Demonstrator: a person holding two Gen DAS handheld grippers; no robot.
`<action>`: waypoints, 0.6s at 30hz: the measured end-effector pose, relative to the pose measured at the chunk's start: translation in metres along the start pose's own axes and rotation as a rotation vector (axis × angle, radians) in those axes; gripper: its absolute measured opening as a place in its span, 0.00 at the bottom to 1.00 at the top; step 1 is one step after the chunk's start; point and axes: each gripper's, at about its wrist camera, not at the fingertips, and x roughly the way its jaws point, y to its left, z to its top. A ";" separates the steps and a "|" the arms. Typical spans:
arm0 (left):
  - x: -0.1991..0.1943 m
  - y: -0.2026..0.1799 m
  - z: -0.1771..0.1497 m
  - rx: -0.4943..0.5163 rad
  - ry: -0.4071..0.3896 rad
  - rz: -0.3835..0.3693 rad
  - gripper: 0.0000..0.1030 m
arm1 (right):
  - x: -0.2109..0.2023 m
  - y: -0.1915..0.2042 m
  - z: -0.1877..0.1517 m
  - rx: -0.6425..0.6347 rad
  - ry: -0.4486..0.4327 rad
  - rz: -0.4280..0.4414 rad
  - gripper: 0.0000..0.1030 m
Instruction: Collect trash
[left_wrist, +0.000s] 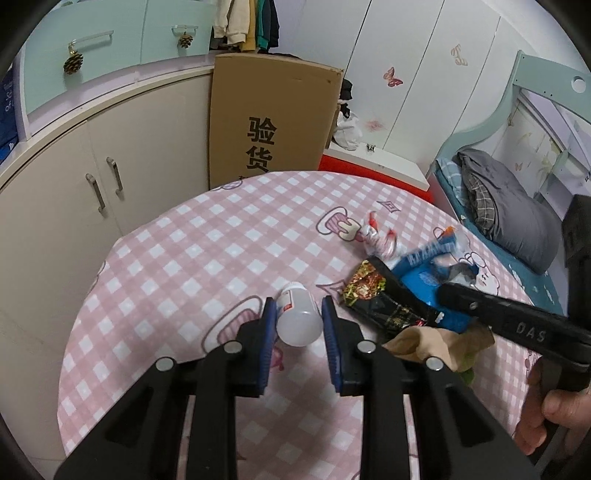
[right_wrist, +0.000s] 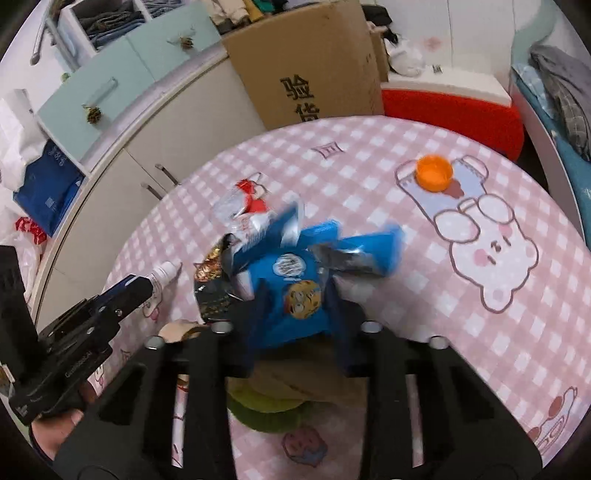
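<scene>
Clearly little of the collecting is finished: most of the trash is gathered in one loose heap on the pink checked tablecloth (left_wrist: 207, 236), and no bin or bag for it can be seen in either view. The left gripper (left_wrist: 298, 320) is held open, its blue pads on either side of a small white plastic bottle (left_wrist: 297, 317) lying on its side, not yet clamped as far as can be judged. The right gripper (right_wrist: 295, 306) is placed around a blue snack wrapper (right_wrist: 291, 295); whether it is closed on the wrapper cannot be told, since blur smears that area. Beside the wrapper a black-and-gold sachet (left_wrist: 373, 295) and a red-and-white wrapper (left_wrist: 378, 240) are left. An orange cap (right_wrist: 434, 172) is left well apart from the heap. Something tan and green (right_wrist: 273, 406) is tucked under the right gripper's body and cannot be identified.
</scene>
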 end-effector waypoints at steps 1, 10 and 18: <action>0.000 0.002 -0.001 -0.002 0.000 0.001 0.23 | -0.007 0.000 0.000 -0.004 -0.015 0.006 0.15; -0.007 -0.001 -0.010 -0.011 -0.005 -0.020 0.23 | -0.060 -0.032 -0.015 0.051 -0.097 0.012 0.11; -0.034 -0.017 -0.019 0.004 -0.045 -0.049 0.23 | -0.099 -0.067 -0.037 0.117 -0.153 0.001 0.06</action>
